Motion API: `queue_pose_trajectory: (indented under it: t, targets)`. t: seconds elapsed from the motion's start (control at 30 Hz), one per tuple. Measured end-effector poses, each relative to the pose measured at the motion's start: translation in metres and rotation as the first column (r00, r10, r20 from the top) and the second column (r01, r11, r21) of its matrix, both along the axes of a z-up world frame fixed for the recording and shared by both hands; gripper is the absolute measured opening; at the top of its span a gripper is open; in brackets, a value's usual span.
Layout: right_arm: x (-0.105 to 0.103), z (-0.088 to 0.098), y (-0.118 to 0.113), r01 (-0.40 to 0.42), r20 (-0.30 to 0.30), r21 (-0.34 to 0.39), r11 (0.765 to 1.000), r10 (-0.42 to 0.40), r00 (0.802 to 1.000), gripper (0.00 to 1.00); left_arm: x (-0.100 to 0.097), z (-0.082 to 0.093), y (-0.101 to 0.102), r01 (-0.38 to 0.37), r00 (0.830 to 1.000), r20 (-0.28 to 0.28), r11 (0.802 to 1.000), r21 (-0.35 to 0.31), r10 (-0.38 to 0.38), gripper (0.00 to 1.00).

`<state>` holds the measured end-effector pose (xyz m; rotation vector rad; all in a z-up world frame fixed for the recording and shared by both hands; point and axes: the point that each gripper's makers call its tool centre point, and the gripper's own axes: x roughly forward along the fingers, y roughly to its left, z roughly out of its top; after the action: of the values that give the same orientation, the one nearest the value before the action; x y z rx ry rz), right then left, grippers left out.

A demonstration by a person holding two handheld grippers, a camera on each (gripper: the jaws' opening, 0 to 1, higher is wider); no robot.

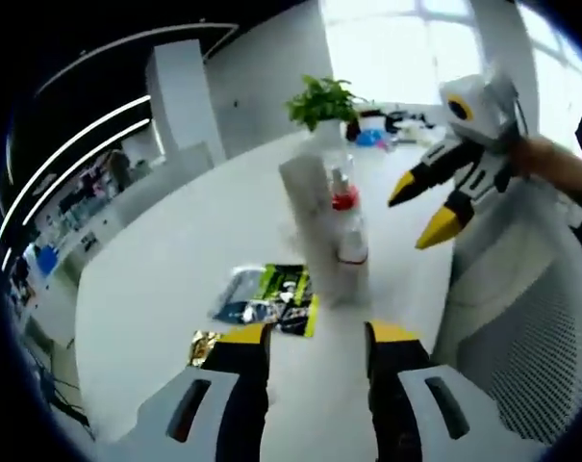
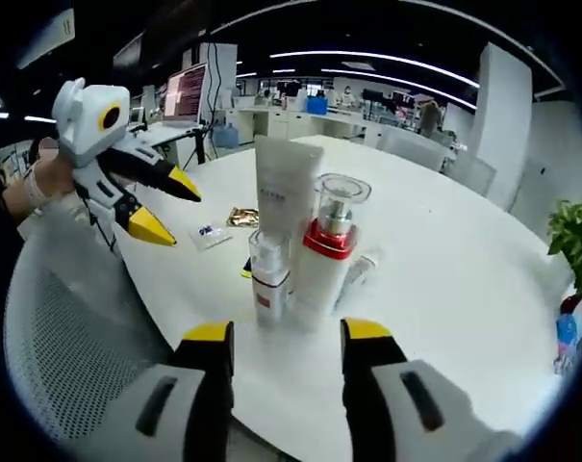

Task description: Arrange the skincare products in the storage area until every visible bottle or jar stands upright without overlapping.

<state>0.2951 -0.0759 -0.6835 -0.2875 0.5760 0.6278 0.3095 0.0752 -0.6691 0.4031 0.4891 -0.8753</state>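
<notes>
At the bottom of the right gripper view, the right gripper (image 2: 287,351) has its jaws spread and empty just short of a tight cluster at centre frame: a small pump bottle (image 2: 269,279), a red-collared pump bottle (image 2: 327,252) and a tall white tube (image 2: 285,192), all upright and apparently touching. A nudge from either jaw could likely topple the slim tube. The left gripper (image 1: 316,356), also spread and empty, faces the same group across the white table (image 1: 156,279), with flat sachets (image 1: 271,296) beside it and a potted plant (image 1: 321,101) beyond.
</notes>
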Motion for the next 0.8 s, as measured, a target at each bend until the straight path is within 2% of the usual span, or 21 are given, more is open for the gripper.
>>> queue_pose_trajectory:
  t: [0.17,0.37,0.6,0.7,0.8]
  targets:
    - [-0.008,0.004,-0.005,0.022,0.016,0.017,1.000,-0.022,1.000,0.59,-0.009,0.007,0.017,-0.046,0.999,0.010,0.999,-0.004,0.046,0.48]
    - [-0.017,0.018,-0.011,0.071,0.051,0.073,0.995,-0.075,0.996,0.69,-0.023,0.011,0.035,-0.117,0.993,-0.018,0.992,-0.044,0.116,0.56]
    - [-0.027,0.027,-0.017,0.089,0.095,0.095,0.991,-0.098,0.991,0.76,-0.036,0.015,0.051,-0.172,0.985,-0.006,0.983,-0.066,0.172,0.65]
    - [-0.029,0.030,-0.022,0.107,0.125,0.089,0.990,-0.118,0.985,0.77,-0.044,0.012,0.058,-0.199,0.980,-0.003,0.977,-0.076,0.199,0.67]
    - [-0.036,0.029,-0.026,0.132,0.120,0.080,0.988,-0.140,0.983,0.81,-0.054,0.006,0.059,-0.195,0.981,-0.008,0.977,-0.082,0.195,0.70]
